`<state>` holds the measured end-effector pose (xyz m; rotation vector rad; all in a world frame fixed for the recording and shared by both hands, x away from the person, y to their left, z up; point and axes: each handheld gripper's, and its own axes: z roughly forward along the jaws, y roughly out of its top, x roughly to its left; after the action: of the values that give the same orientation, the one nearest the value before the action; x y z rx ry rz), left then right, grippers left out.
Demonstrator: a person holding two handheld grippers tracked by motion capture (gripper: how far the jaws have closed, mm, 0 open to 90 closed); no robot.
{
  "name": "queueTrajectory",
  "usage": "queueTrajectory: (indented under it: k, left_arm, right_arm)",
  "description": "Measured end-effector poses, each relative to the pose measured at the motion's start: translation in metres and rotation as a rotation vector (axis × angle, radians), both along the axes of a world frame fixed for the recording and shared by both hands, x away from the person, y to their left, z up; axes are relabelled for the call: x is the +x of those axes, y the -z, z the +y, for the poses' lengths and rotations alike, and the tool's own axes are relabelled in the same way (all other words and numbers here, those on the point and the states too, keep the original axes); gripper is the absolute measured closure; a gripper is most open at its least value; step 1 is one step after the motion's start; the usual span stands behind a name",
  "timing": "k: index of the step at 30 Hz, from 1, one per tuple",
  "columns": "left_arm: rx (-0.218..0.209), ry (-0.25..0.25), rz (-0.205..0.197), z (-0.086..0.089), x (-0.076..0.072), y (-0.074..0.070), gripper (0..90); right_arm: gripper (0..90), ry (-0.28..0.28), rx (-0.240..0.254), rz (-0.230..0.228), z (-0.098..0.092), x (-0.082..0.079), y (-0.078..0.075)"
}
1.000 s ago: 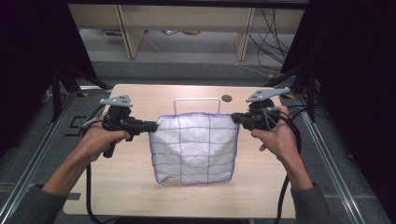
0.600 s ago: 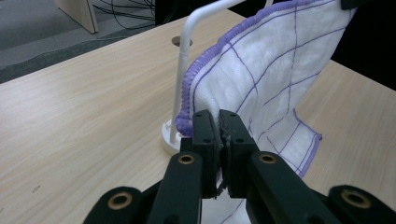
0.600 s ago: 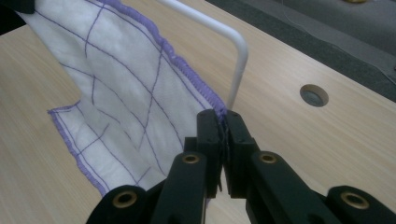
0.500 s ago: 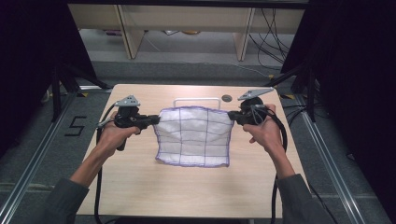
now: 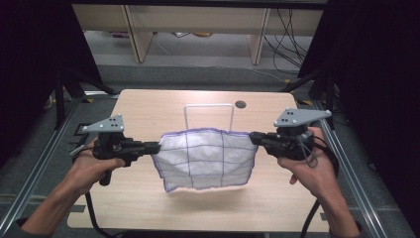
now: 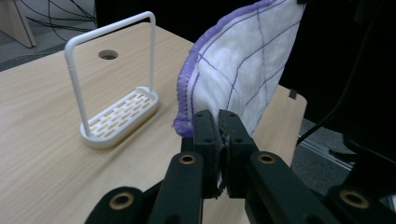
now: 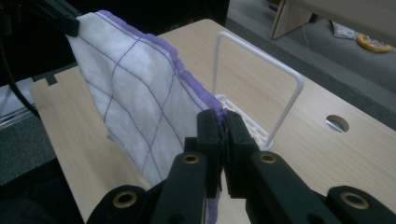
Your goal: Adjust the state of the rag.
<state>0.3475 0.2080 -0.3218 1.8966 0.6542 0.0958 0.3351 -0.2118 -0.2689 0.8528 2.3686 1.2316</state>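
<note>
A white cloth (image 5: pixel 205 158) with purple grid lines and a purple hem hangs spread in the air above the table, stretched between both grippers. My left gripper (image 5: pixel 157 147) is shut on the cloth's upper left corner, and my right gripper (image 5: pixel 252 138) is shut on its upper right corner. In the left gripper view the jaws (image 6: pixel 218 133) pinch the purple hem of the cloth (image 6: pixel 243 60). The right gripper view has its jaws (image 7: pixel 222 133) clamped on the cloth (image 7: pixel 135 98) edge too. A white wire rack (image 5: pixel 209 115) with a slotted base stands just behind the cloth.
The wooden table (image 5: pixel 148 109) has a round cable hole (image 5: pixel 240 104) at the back right. The white rack (image 6: pixel 116 93) rises as a tall hoop from its slotted tray (image 7: pixel 243 121). Metal rails run along both table sides, and dark curtains flank them.
Both hands pushed the cloth away toward the rack, then drew it back toward the person and raised it. It stays stretched between both shut grippers.
</note>
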Motion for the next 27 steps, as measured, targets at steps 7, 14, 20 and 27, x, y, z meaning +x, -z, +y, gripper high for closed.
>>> queueTrajectory:
  k: [7,14,20,27]
  left_arm:
    - [0.012,-0.009,0.065,-0.007,0.01,0.023,85.9]
    - [0.114,-0.136,0.06,-0.019,0.07,0.089,85.9]
    - [0.158,-0.18,-0.016,-0.028,0.094,0.11,85.8]
    - [0.165,-0.188,-0.027,-0.026,0.099,0.123,85.6]
  right_arm:
    - [87.4,0.005,-0.049,0.055,0.0,-0.005,0.014]
    - [87.4,0.082,-0.059,0.164,0.003,0.07,0.093]
    - [87.4,0.128,-0.045,0.173,0.007,0.108,0.131]
    - [87.3,0.136,-0.046,0.162,0.008,0.111,0.137]
